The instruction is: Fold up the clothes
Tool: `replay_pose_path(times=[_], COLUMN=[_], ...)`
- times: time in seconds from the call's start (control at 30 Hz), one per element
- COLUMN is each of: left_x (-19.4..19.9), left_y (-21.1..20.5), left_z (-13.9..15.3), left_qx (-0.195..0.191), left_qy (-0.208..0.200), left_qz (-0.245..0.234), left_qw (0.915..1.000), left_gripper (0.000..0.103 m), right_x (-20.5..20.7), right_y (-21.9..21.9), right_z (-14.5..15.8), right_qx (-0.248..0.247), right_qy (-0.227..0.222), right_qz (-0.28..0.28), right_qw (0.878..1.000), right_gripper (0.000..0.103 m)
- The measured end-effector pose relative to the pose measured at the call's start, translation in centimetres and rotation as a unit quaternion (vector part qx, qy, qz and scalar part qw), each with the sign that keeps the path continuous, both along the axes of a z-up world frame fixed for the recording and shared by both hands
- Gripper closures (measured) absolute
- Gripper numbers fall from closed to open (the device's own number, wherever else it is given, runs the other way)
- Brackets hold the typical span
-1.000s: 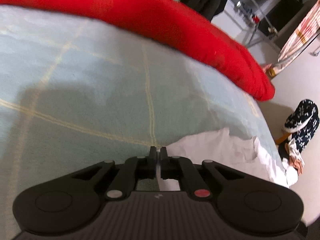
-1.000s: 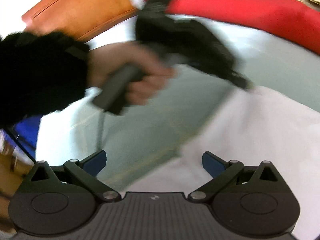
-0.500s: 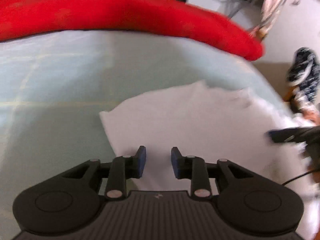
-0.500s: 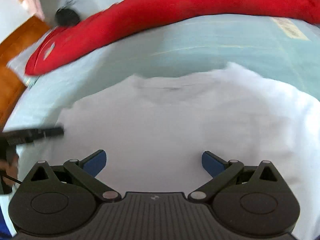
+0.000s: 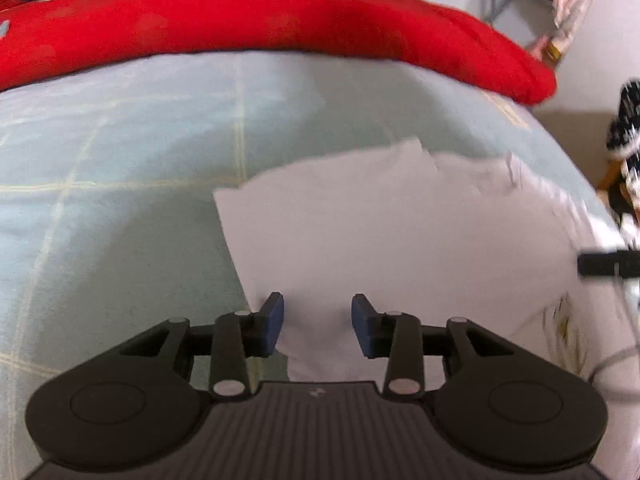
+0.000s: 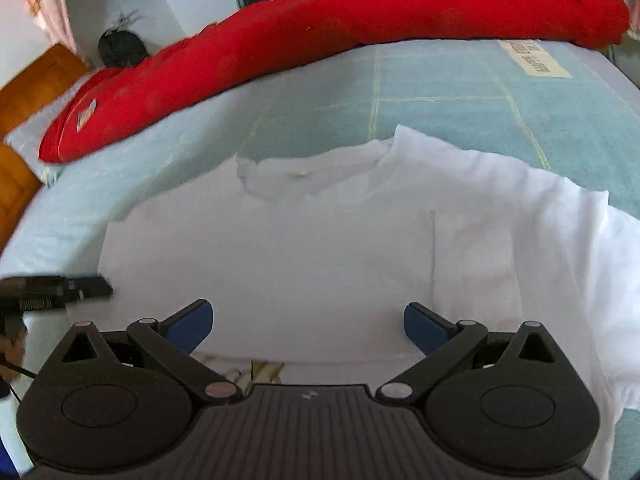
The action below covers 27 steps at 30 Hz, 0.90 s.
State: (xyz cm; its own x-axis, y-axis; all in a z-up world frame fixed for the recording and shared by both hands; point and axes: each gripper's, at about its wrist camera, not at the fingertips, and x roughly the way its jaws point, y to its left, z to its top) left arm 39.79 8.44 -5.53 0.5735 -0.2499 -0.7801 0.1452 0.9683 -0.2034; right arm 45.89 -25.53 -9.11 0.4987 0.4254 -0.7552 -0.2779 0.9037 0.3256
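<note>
Blue pads (image 5: 273,323) of the left hand-held gripper (image 5: 318,326) have just been opening and stand apart over the near left edge of a white cotton T-shirt (image 5: 384,240), apparently not pressing it, though the view is soft. The right hand-held gripper (image 6: 308,326) hangs spread wide over the shirt's lower body, nothing between its pads. The T-shirt lies flat, collar away, on the pale blue checked bed cover (image 6: 460,116). Beyond it lies a long red plush quilt (image 5: 260,20).
</note>
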Motion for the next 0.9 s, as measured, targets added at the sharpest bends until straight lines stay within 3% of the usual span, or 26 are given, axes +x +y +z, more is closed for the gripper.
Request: replay_pose_path(times=[0.17, 0.37, 0.63, 0.9], left_x=[3.5, 7.3, 2.5, -3.9], left_y=[-1.0, -1.0, -4.1, -6.2], left_z=[1.0, -1.6, 2.9, 3.2], left_qx=[-0.001, 0.026, 0.051, 0.031], left_qy=[-0.035, -0.021, -0.056, -0.031], left_qz=[-0.009, 0.057, -0.012, -0.031], left_qw=[0.9994, 0.9978, 0.9971, 0.9986], left_gripper=[0.063, 0.063, 0.062, 0.062], right_x=[-2.2, -4.4, -5.7, -6.8], right_y=[0.1, -0.2, 1.0, 1.1], right_z=[0.7, 0.4, -2.1, -2.4], right_qx=[-0.021, -0.049, -0.134, -0.143], right_qy=[0.002, 0.02, 0.012, -0.021], right_qz=[0.04, 0.054, 0.055, 0.036], right_qw=[0.999, 0.997, 0.989, 0.989], right_gripper=[0.0, 0.0, 0.0, 0.0])
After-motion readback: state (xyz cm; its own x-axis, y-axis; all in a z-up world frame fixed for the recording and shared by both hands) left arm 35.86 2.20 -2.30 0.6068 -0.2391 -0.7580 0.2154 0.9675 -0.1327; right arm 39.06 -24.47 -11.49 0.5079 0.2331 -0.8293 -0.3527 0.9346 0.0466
